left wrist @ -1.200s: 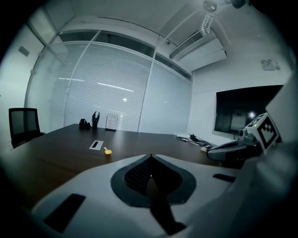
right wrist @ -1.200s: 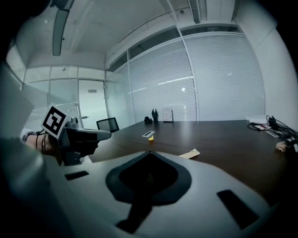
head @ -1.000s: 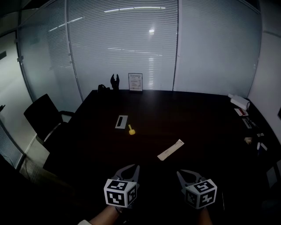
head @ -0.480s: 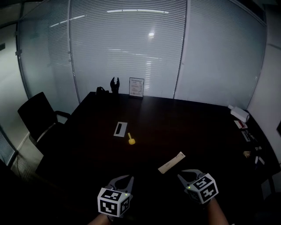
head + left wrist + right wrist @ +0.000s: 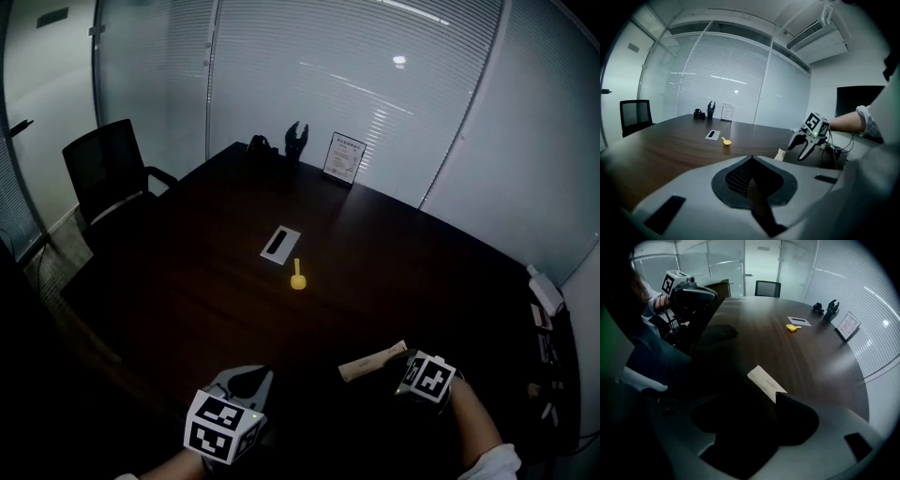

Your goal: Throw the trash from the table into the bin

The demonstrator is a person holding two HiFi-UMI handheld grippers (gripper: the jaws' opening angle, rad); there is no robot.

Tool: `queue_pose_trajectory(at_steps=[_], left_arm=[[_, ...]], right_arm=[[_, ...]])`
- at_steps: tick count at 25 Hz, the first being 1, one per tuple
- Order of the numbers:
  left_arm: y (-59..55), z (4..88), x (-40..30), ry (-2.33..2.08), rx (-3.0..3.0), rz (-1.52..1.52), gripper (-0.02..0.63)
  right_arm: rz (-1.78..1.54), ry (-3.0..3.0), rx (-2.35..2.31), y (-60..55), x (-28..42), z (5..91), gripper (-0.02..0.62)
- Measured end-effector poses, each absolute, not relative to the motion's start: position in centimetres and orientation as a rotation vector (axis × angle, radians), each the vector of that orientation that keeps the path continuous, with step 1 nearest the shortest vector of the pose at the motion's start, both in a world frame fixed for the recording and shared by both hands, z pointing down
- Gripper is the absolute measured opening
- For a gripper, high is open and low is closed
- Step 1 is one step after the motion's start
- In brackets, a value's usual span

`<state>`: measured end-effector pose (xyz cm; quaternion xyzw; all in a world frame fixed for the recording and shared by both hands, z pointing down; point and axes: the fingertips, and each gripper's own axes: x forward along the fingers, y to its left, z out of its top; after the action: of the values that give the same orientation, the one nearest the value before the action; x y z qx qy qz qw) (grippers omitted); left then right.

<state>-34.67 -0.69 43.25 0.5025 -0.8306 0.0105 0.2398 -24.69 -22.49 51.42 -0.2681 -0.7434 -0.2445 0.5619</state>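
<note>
Dark wood surface (image 5: 187,272) fills most of the head view, with a black chair (image 5: 108,169) off its far-left edge. The right tool (image 5: 797,152) points steeply down over the near-right part. Its jaws are spread and have just been opening, and the pads press on nothing. The left tool (image 5: 262,373) sits low at the near edge, jaws pressed together and empty. The paper strip (image 5: 372,361) lies flat on the surface, one end in the gap at the right tool's tips; contact is unclear. A framed sign (image 5: 344,157) stands at the far edge. A grey plate (image 5: 280,242) lies mid-surface, with a yellow piece (image 5: 298,278) just beside it, not touching.
</note>
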Motion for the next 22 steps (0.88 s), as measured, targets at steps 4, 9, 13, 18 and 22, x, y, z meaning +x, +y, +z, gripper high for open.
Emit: queue_pose_trajectory(at_steps=[4,9,13,18,22], left_arm=[[0.0,44.9,-34.5,-2.29,1.303,0.012,-0.002],[1.9,46.3,-34.7,-2.322,1.223,0.043,-0.002],[2.8,46.5,-34.7,-2.338,1.187,0.032,-0.002],[3.7,46.3,-34.4,-2.362,1.169,0.028,-0.002],[4.4,46.4,-34.1,-2.37,1.156,0.017,-0.002]], right_arm=[[-0.642,-1.645,-0.684,-24.4,-26.6,55.0,0.295],[-0.664,-1.601,-0.713,-25.8,-28.7,57.8,0.342],[-0.637,-1.583,-0.754,-25.6,-29.3,59.5,0.342],[-0.6,-1.52,-0.801,-25.7,-29.3,60.5,0.339],[-0.639,-1.502,-0.81,-25.3,-29.6,60.4,0.204]])
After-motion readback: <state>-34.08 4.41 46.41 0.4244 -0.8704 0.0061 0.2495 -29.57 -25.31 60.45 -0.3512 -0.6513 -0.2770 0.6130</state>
